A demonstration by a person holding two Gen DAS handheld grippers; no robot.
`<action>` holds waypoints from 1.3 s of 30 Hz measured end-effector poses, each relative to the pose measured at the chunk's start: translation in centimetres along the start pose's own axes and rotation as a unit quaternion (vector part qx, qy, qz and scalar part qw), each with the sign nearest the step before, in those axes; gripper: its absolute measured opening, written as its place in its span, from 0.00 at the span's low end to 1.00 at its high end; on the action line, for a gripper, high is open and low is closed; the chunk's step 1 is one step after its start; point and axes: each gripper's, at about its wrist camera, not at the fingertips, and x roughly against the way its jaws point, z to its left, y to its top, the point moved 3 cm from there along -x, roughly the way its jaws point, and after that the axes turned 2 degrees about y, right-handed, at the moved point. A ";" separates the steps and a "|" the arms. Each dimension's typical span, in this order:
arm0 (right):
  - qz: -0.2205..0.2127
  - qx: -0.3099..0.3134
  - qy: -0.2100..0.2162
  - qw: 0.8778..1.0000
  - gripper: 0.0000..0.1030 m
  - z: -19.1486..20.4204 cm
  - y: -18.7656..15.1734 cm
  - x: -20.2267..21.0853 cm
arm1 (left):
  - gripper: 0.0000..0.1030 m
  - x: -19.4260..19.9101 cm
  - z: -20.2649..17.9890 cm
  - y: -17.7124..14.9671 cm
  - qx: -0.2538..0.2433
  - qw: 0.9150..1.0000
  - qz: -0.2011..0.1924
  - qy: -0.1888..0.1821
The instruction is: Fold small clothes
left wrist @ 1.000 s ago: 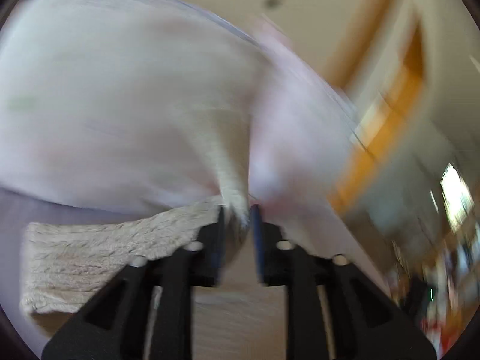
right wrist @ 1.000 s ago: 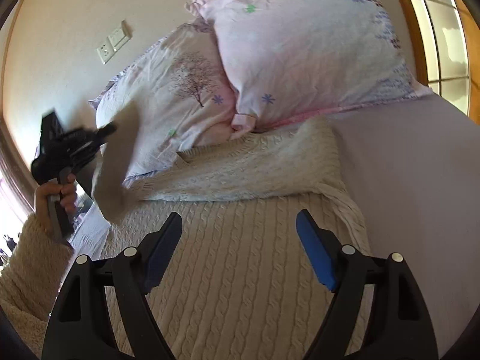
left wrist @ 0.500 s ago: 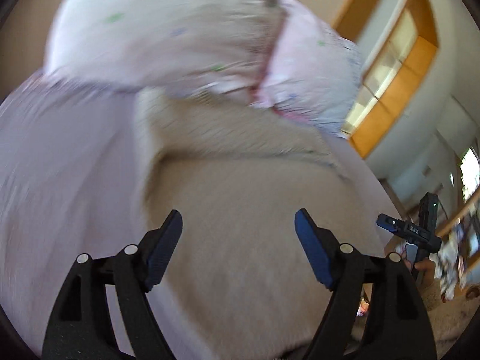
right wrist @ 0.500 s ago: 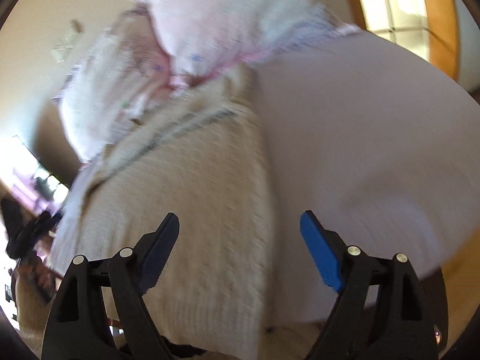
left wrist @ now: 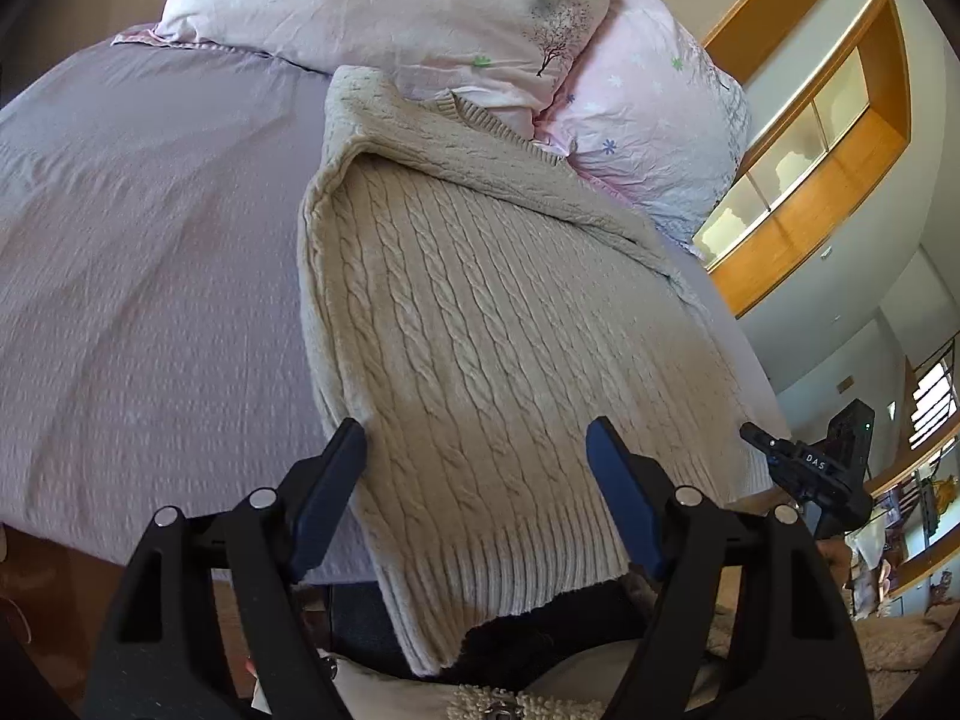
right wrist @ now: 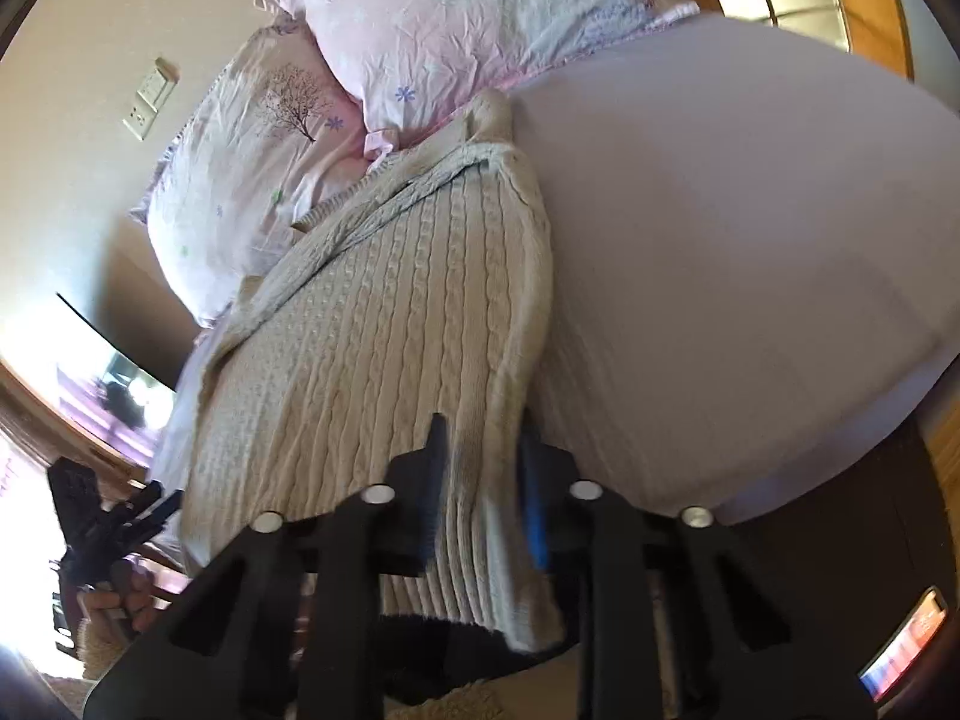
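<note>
Cream cable-knit sweater (left wrist: 480, 312) spread on the lilac bed (left wrist: 150, 252), collar end against two flowered pillows (left wrist: 420, 6), ribbed hem hanging over the near edge. Left gripper (left wrist: 477, 480) poised above the hem, fingers (left wrist: 336, 480) wide apart, holding nothing. Right gripper (right wrist: 483, 474) closed narrow on the sweater's side edge near the hem

Two floral pillows (left wrist: 420, 6) on lilac bedsheet (left wrist: 150, 228)

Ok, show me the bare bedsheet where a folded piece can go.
Bare sheet lies left of the sweater, below the pillows; another stretch lies on its other side. Crowded at the hem, where the right gripper pinches.
</note>
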 end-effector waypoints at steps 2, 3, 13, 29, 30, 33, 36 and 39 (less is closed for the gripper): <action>0.006 -0.002 0.014 1.000 0.17 -0.1 -0.1 -0.1 | 0.68 0.2 0.0 -0.5 0.015 1.000 -0.002 -0.012; 0.011 -0.003 0.022 1.000 0.14 -0.1 -0.3 -0.2 | 0.65 0.3 0.0 -0.7 0.018 1.000 -0.003 -0.012; 0.036 0.003 0.058 0.998 0.11 -0.3 0.2 -0.8 | 0.69 2.5 3.1 -1.5 0.089 0.996 -0.026 -0.011; 0.112 0.034 0.047 0.992 0.14 0.6 -0.1 -0.8 | 0.25 0.4 -0.1 -3.6 0.067 0.993 0.091 -0.033; 0.115 0.037 0.046 0.992 0.12 0.7 -0.1 -0.8 | 0.13 0.0 -0.2 -3.7 0.063 0.993 0.095 -0.033; 0.112 0.032 0.074 0.990 0.09 1.1 0.4 -0.7 | 0.08 0.0 -0.5 -2.9 0.057 0.994 0.081 -0.056; 0.080 0.031 0.128 0.988 0.09 2.7 2.9 0.2 | 0.08 1.1 -1.2 0.4 0.032 0.995 0.035 -0.084; 0.031 0.045 0.165 0.985 0.09 4.5 7.3 1.2 | 0.08 1.6 -1.1 5.0 0.018 0.995 -0.017 -0.092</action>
